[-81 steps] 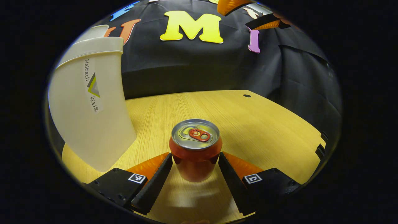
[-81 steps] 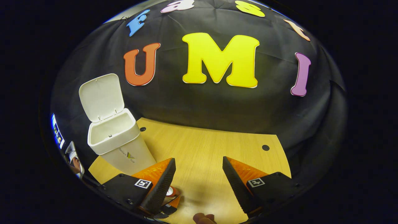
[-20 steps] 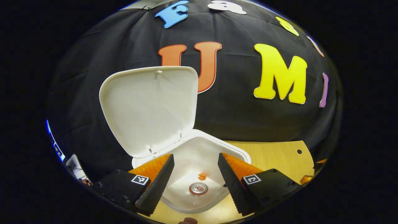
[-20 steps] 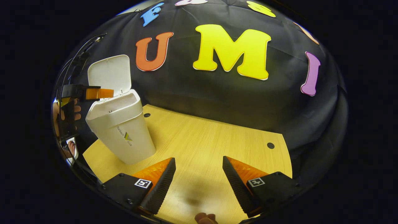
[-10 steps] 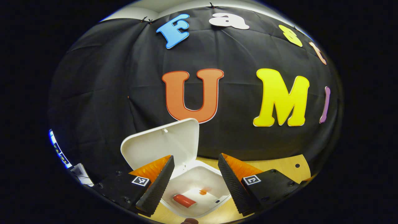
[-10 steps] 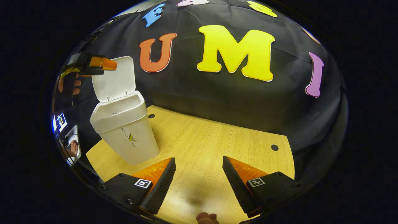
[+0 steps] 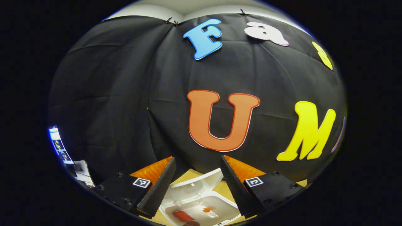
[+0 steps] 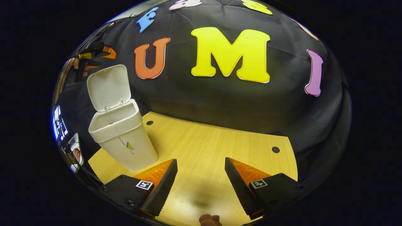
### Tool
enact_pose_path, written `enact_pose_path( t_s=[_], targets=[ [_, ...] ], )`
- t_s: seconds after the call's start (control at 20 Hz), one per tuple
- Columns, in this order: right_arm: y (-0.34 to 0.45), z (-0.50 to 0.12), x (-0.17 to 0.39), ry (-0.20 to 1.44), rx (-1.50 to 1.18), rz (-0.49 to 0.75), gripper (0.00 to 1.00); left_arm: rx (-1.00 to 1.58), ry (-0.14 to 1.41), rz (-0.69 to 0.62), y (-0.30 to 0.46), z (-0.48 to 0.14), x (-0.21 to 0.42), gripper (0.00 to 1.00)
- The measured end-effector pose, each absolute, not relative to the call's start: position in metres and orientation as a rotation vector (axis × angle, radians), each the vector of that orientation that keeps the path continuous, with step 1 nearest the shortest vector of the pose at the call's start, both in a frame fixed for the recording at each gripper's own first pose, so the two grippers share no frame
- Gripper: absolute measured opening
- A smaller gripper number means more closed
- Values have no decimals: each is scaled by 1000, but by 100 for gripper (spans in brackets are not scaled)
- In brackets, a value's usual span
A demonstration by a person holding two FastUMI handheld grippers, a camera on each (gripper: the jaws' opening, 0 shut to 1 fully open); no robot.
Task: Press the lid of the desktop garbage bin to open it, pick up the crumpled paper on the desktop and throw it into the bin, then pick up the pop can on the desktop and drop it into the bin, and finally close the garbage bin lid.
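With the pop can (image 7: pixel 183 216) lying inside the bin (image 8: pixel 125 142) and the spread, empty left hand-held gripper (image 7: pixel 196 179) high above the raised lid (image 8: pixel 108 87), a clumsy downward push could tip the bin on the tabletop (image 8: pixel 207 147).

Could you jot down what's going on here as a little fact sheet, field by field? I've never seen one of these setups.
Surface: wooden desktop
Bin: white garbage bin standing near the desktop's far left corner in the right gripper view
Lid: lid raised, bin open
Inside the bin: red pop can lying on its side
Left gripper: left gripper open, holding nothing, high above the bin
Right gripper: right gripper open, holding nothing, low over the desktop
Left to do: close the lid
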State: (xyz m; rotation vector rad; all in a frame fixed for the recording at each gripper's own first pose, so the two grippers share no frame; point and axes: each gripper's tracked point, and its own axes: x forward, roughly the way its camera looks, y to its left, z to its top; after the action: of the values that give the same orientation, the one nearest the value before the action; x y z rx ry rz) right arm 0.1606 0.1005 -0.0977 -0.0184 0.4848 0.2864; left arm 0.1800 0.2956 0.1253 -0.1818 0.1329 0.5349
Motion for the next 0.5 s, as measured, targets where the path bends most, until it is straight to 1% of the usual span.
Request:
enact_pose_path(
  t_s=[0.1, 0.3, 0.5],
  targets=[
    [92, -101, 162, 490, -15, 271, 96, -219, 167, 566, 306, 111, 188, 94],
    [81, -108, 164, 506, -13, 241, 96, -293, 221, 578, 316, 92, 197, 96],
    [78, -103, 158, 506, -19, 242, 96, -307, 223, 571, 307, 89, 196, 97]
  ],
)
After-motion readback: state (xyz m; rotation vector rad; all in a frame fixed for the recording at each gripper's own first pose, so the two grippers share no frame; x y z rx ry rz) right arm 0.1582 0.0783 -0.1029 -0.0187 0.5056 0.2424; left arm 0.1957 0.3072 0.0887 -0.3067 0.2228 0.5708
